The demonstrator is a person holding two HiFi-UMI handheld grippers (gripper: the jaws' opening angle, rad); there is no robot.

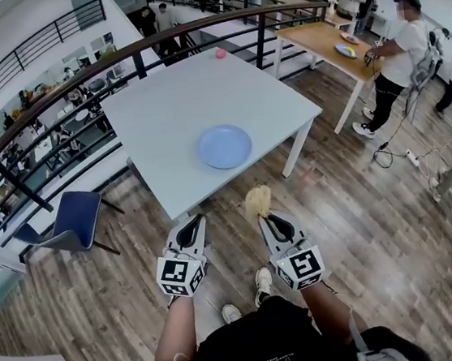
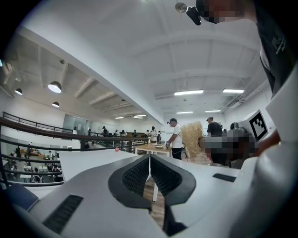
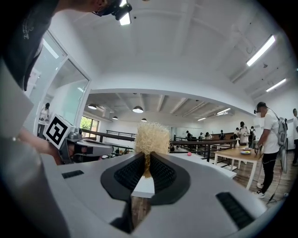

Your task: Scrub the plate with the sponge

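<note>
Blue plate point(image 1: 224, 146) only overhead, sponge point(image 3: 150, 138) clamped

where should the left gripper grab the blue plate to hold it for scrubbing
Probably the rim on its near-left side. The blue plate lies flat on the white table near the front edge, so only the thin rim offers a pinch. Come in low from the person's side; the left gripper has its jaws shut and must open first.

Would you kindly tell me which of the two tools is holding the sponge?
The right tool: its jaws are clamped on the straw-coloured, fibrous sponge, whereas the left tool is shut with nothing between its jaws.
</note>
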